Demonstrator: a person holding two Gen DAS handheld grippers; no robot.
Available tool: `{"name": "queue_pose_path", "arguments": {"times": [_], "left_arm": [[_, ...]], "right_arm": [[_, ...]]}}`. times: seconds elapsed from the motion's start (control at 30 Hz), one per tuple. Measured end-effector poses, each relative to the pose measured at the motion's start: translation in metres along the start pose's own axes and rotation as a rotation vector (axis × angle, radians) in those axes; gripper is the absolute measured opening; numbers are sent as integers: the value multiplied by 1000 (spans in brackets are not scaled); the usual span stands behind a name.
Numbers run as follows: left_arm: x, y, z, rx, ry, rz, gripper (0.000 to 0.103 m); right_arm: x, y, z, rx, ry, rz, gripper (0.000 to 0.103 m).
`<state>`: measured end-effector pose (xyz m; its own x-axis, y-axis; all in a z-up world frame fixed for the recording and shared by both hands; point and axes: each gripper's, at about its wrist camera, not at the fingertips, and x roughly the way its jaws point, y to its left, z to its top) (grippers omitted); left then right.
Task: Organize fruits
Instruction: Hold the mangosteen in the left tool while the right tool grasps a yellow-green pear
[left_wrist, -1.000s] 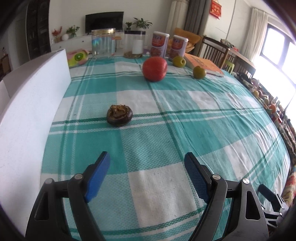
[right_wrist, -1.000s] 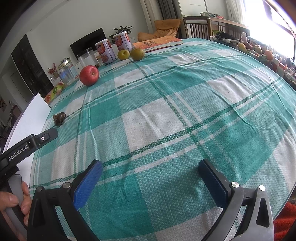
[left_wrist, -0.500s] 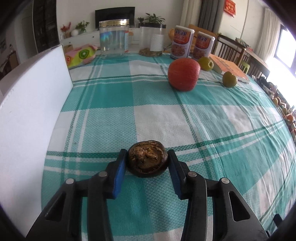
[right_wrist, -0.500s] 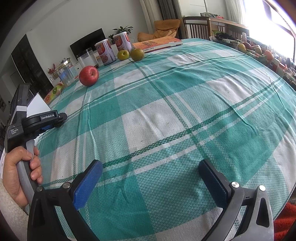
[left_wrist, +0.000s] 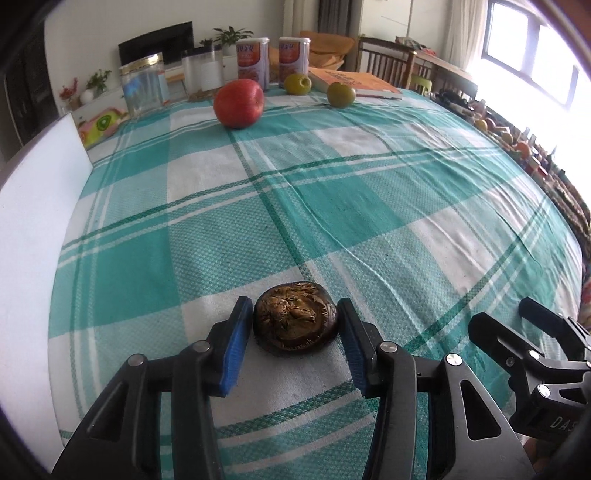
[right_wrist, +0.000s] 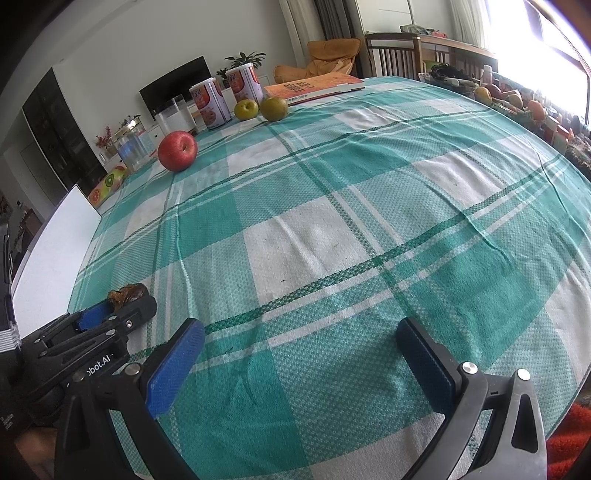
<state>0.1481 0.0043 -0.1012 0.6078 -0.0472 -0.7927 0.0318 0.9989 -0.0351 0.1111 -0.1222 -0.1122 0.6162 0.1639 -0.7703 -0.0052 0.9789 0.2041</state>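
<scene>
Left gripper: blue fingers closed against both sides of a dark, wrinkled brown fruit, low at 6 o'clock in the left wrist view. Whether the fruit is lifted or resting on the green-and-white checked cloth of the bench cannot be told.

Right gripper: fingers spread wide, nothing between them, hovering over bare cloth. From its camera the left gripper sits at 9 o'clock with the brown fruit at its tips.

Far side of bench, 12 o'clock from the left camera: red apple, alone on the cloth. Behind it, toward 1 o'clock, two green fruits, near each other but apart. The farther one sits just in front of two printed canisters; the other lies beside an orange book.

At 11 o'clock, two clear jars and a fruit-print packet. White board stands along the bench edge at 9 o'clock.

Open cloth lies between the held fruit and the apple.
</scene>
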Motion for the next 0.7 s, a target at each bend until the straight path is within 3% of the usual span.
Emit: {"name": "queue_pose_path", "arguments": {"times": [0.03, 0.07, 0.33, 0.7], "left_arm": [[1, 0, 1, 3, -5, 13, 74], [2, 0, 1, 2, -10, 29, 78], [9, 5, -1, -11, -2, 50, 90], [11, 6, -2, -21, 2, 60, 95]], "right_arm": [[0, 0, 0, 1, 0, 1, 103], [0, 0, 0, 1, 0, 1, 103], [1, 1, 0, -5, 2, -7, 103], [1, 2, 0, -6, 2, -7, 103]]}}
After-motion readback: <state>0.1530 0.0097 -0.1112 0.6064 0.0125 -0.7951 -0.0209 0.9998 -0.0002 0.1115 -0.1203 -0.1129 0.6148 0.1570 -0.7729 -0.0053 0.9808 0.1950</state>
